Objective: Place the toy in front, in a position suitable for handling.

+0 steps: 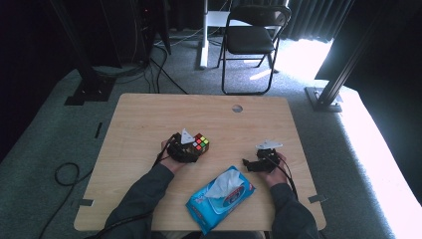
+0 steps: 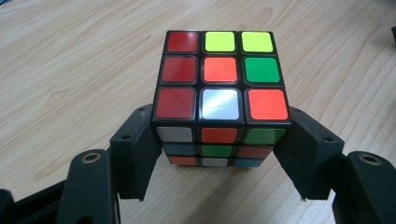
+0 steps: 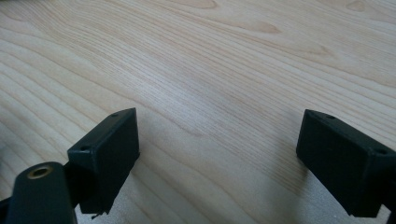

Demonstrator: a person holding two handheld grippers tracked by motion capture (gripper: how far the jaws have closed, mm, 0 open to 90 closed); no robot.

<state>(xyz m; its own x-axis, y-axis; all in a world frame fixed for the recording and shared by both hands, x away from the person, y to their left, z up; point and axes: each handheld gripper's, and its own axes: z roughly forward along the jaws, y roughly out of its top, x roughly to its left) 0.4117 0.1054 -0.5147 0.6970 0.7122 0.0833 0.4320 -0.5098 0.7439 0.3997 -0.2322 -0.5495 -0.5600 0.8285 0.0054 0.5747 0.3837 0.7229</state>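
Note:
A scrambled Rubik's cube rests near the middle of the wooden table. My left gripper is shut on it. In the left gripper view the two black jaws press against the near lower sides of the cube, whose top face shows red, orange, yellow, green and white stickers. My right gripper lies low over the table to the right, pointing left. In the right gripper view my right gripper stands wide open over bare wood with nothing between its jaws.
A blue pack of wet wipes with a tissue sticking out lies near the front edge between my forearms. A round cable hole sits at the table's far side. A black folding chair stands beyond the table.

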